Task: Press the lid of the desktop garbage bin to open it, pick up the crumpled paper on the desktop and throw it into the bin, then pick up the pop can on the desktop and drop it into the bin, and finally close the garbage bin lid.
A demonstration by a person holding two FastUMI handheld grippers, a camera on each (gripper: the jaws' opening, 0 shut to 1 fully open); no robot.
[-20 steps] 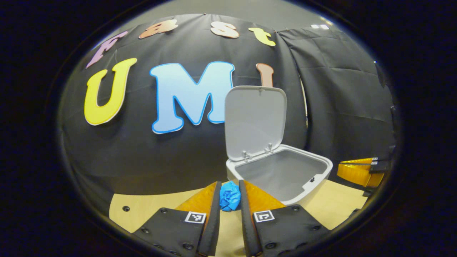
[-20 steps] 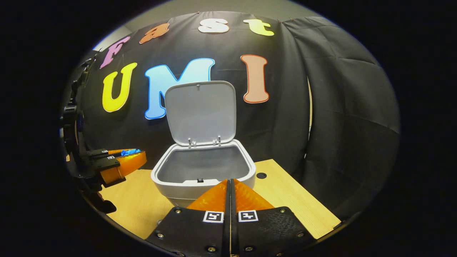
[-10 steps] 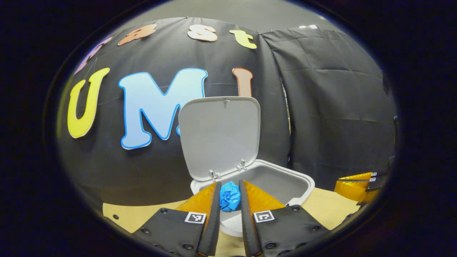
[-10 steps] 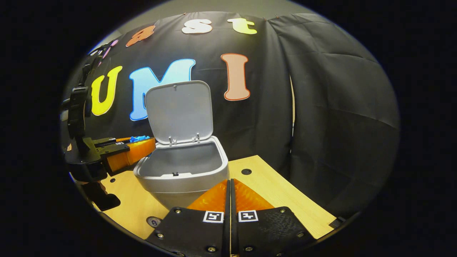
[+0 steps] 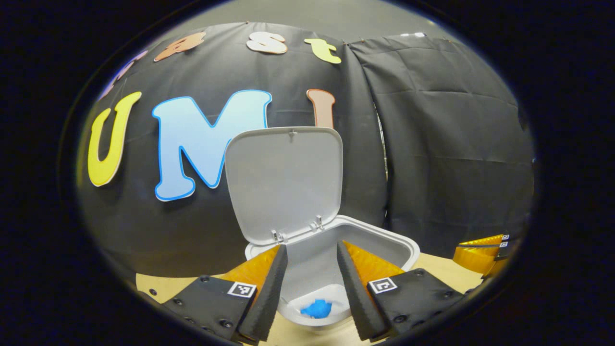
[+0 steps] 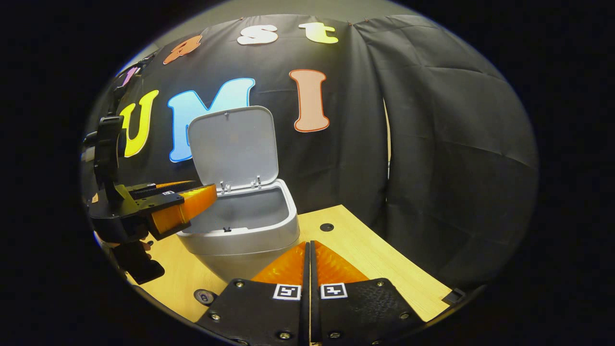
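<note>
The left gripper [image 5: 307, 269] hangs over the smooth grey plastic bin [image 5: 384, 240], jaws spread and empty. The crumpled blue paper [image 5: 317, 308] lies inside, seemingly on the bottom. The rounded lid [image 6: 233, 144] stands upright. The right gripper [image 6: 310, 262] has its jaws pressed together above the pale wooden desk [image 6: 375, 259].

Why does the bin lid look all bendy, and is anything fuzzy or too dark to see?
In the left gripper view the fisheye lens bows the lid and bin; the crumpled paper inside looks slightly soft. In the right gripper view the wooden desktop is evenly lit, the left gripper is sharp, and its body near the edge sits in shadow.
</note>
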